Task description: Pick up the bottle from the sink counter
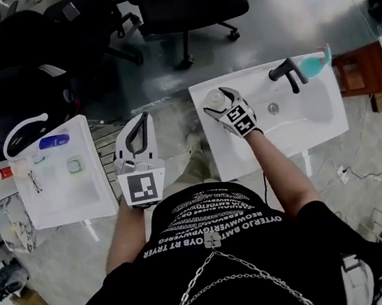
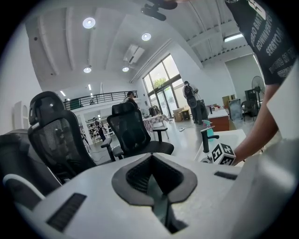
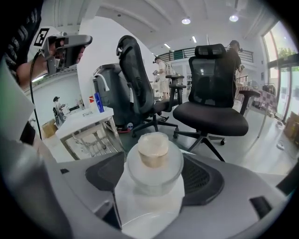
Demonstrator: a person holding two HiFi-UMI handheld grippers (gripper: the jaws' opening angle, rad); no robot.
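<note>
A clear bottle (image 1: 213,98) with a beige cap (image 3: 153,148) stands on the far left corner of the white sink counter (image 1: 314,124). My right gripper (image 1: 215,107) reaches over that corner, one jaw on each side of the bottle (image 3: 154,172). Its dark pads (image 3: 106,172) flank the bottle's shoulder at wide spread and do not visibly squeeze it, so it is open. My left gripper (image 1: 143,122) hangs in the air between the two counters, well left of the bottle. Its jaws meet with nothing between them (image 2: 152,179).
A black faucet (image 1: 288,71) and a teal cup (image 1: 316,61) stand at the sink's far edge, beside a wooden cabinet (image 1: 356,72). A second white counter (image 1: 63,194) on the left carries a blue bottle (image 1: 54,141) and small items. Black office chairs (image 1: 184,1) stand beyond.
</note>
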